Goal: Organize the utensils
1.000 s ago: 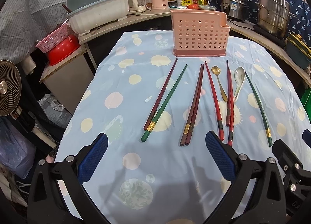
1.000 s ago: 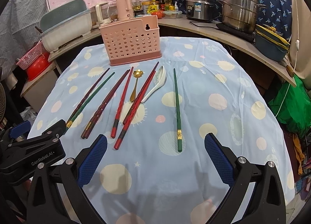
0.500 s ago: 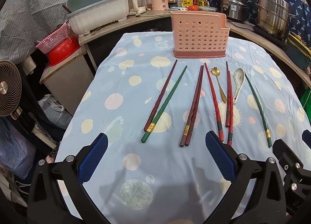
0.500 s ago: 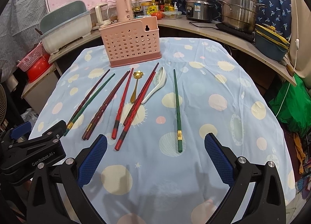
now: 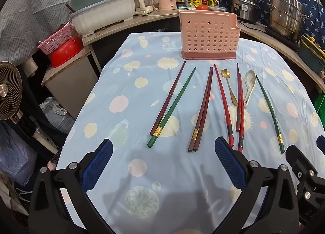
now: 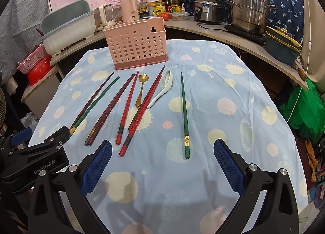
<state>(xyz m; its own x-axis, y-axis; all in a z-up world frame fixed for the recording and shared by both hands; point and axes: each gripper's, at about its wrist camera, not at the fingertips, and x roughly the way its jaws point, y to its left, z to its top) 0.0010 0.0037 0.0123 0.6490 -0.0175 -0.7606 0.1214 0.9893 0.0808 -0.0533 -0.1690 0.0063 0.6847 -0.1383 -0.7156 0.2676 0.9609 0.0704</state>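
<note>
A pink perforated utensil holder [image 5: 209, 35] [image 6: 138, 45] stands at the far end of the table. In front of it lie several chopsticks: a dark red and green pair [image 5: 172, 100], a brown pair [image 5: 202, 108], red ones [image 5: 223, 104], and a lone green one [image 6: 184, 116] at the right. A gold spoon [image 6: 141, 90] and a white ceramic spoon [image 6: 162, 90] lie among them. My left gripper [image 5: 162, 165] is open and empty above the near table edge. My right gripper [image 6: 162, 165] is open and empty, just short of the lone green chopstick.
The table wears a light blue spotted cloth [image 5: 132, 83]. A curved counter behind holds a dish rack [image 5: 101, 16], kettles, bottles, a rice cooker [image 6: 207, 8] and steel pots [image 6: 249, 8]. A fan [image 5: 9, 90] stands at the left, a green bag [image 6: 302, 108] at the right.
Both grippers have eased slightly back or upward, so the utensils sit a little farther off. Nothing was grasped or moved.
</note>
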